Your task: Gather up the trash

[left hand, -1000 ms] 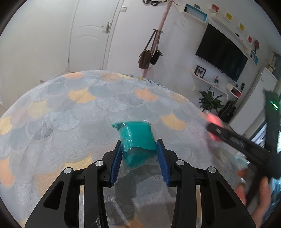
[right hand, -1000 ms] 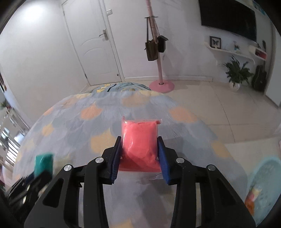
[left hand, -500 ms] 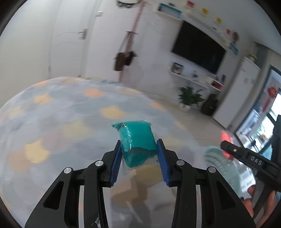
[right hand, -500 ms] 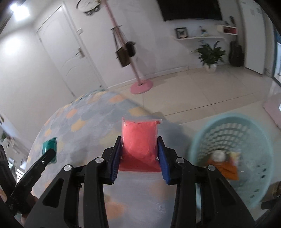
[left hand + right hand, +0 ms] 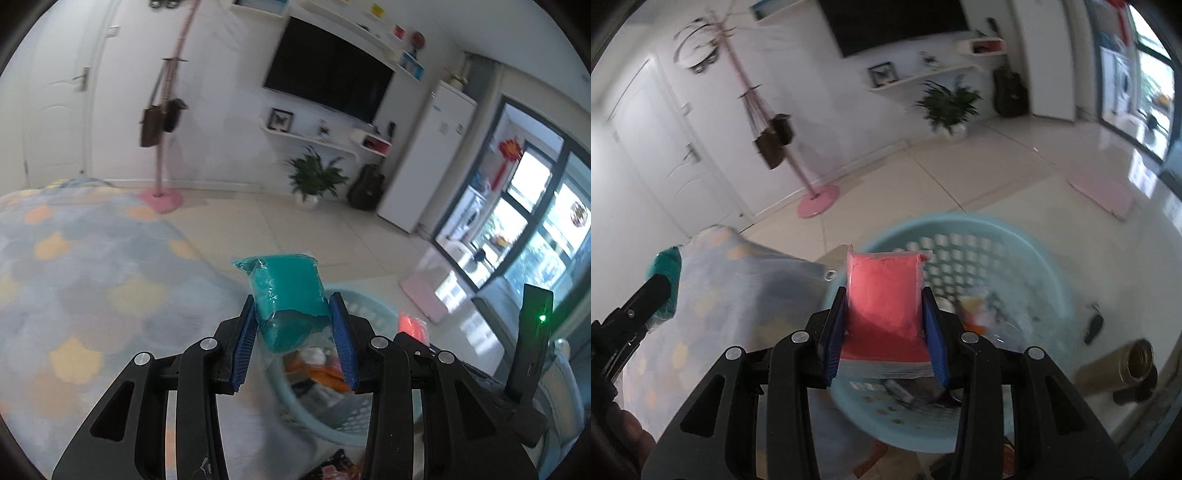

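both bags swung off the bed to the basket

the left gripper [image 5: 293, 325] jaws clamp the teal bag [image 5: 288, 295]; the right gripper [image 5: 884, 325] jaws clamp the red bag [image 5: 884, 291], now over the light-blue basket [image 5: 1034, 251] rather than the patterned bedspread [image 5: 74, 266]; dropping looks next

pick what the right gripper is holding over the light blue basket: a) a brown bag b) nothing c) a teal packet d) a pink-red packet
d: in the right wrist view the right gripper has its jaws clamped on the pink-red packet, with the light blue basket just beyond and below it; the teal packet sits in the left gripper.
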Action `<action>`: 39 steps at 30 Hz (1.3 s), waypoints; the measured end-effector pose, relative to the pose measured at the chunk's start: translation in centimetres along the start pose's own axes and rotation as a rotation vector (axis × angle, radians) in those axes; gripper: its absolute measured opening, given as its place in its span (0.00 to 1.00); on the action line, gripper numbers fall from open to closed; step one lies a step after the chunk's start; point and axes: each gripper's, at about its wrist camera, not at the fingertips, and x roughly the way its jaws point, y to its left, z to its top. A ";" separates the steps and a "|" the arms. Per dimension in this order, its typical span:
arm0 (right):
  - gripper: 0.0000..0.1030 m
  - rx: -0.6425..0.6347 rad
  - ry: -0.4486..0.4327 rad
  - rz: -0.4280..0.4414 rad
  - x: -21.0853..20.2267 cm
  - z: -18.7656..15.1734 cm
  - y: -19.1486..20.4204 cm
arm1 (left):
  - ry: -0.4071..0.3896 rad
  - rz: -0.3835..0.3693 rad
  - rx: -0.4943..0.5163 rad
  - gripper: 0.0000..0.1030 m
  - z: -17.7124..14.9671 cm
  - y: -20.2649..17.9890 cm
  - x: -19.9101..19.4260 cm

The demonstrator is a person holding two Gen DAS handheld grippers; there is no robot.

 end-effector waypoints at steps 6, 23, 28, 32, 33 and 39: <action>0.36 0.053 0.022 -0.020 0.3 -0.4 -3.4 | 0.078 -0.045 0.026 0.38 -1.5 -2.1 3.5; 0.50 0.057 0.005 -0.024 -2.2 -1.5 -2.8 | 0.000 -0.006 0.006 0.73 -1.5 -0.2 -2.5; 0.56 -0.028 -0.070 -0.035 -5.8 -1.6 0.0 | -0.114 0.099 0.040 0.83 -1.8 -0.1 -7.3; 0.61 -0.144 -0.122 -0.049 -8.7 -2.6 3.0 | -0.172 0.158 0.131 0.87 -2.2 -0.3 -11.2; 0.63 -0.158 -0.134 -0.052 -9.4 -2.8 3.6 | -0.182 0.166 0.144 0.88 -2.3 -0.3 -11.9; 0.74 -0.195 -0.210 -0.036 -13.0 -4.7 6.8 | -0.212 0.199 0.069 0.89 -3.3 2.0 -15.9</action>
